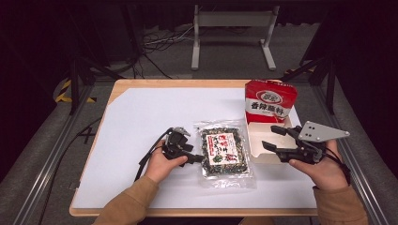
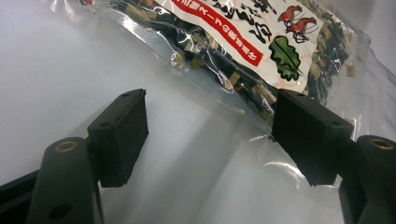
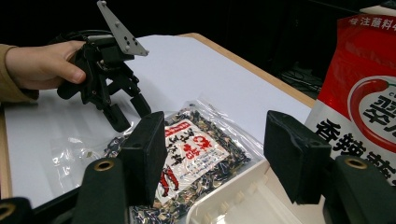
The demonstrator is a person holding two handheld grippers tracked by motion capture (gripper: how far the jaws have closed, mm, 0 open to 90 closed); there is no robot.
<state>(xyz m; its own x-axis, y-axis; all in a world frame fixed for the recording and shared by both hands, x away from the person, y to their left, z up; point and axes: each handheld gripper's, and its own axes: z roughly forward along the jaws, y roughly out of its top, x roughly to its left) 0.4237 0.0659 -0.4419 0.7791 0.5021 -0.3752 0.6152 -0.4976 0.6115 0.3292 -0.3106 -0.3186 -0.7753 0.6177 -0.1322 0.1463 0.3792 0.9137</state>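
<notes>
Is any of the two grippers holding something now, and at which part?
Nothing is held. The left gripper is open at the clear edge of the snack bag. The right gripper is open above the white tray.

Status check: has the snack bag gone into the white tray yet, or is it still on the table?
Nothing looks done yet: the snack bag lies flat on the white sheet, beside the white tray, not in it. In hand: the left tongs are open at the bag's clear edge, one jaw over the plastic, not closed on it. The right tongs hover open over the tray. Left, apparently: grip, lift and place the bag.
</notes>
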